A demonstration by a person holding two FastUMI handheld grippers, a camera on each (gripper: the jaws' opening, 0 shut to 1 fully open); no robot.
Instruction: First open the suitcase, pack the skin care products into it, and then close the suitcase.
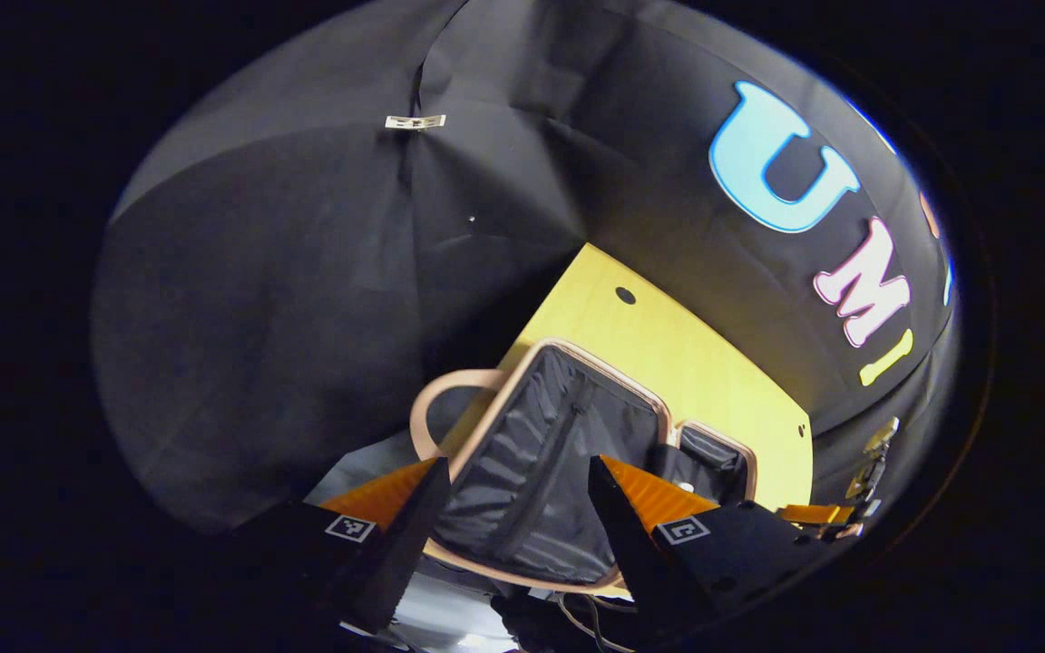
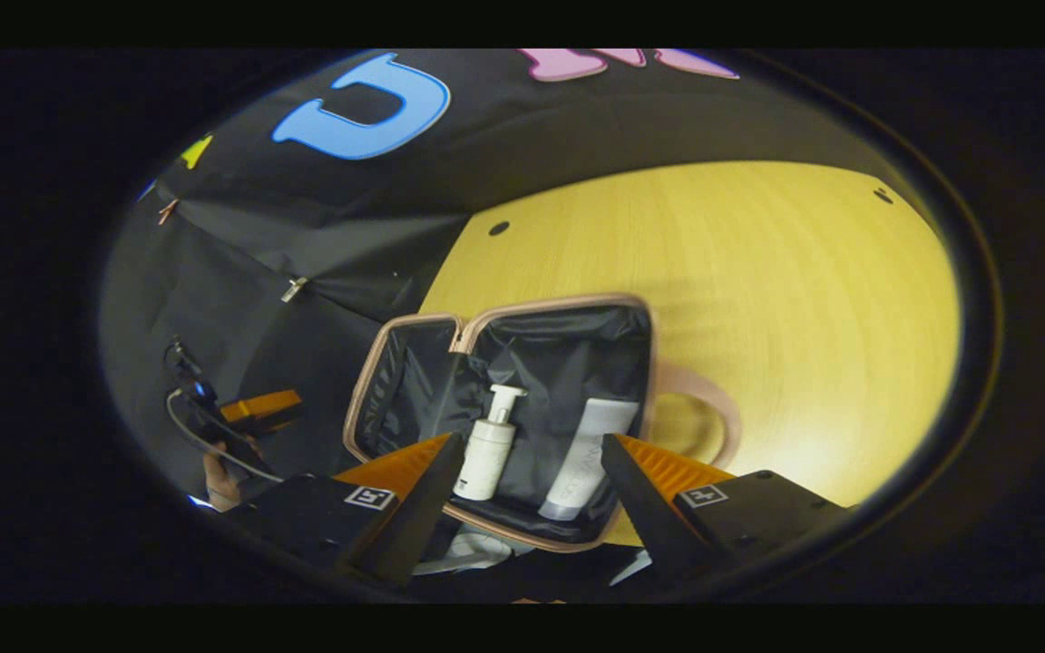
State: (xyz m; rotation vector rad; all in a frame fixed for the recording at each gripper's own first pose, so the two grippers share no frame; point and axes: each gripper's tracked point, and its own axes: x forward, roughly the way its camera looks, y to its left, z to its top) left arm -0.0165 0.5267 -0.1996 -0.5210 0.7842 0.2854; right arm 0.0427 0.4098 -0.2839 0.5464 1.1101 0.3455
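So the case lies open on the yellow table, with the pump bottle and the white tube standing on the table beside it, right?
Not quite. The case does lie open on the yellow table, but the pump bottle and the white tube are lying inside it, on its dark lining, not beside it. The right gripper view shows this.

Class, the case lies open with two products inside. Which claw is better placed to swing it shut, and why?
Probably the left claw: it is open, with the empty half of the case between its fingers. The right claw faces the half holding the pump bottle and tube.
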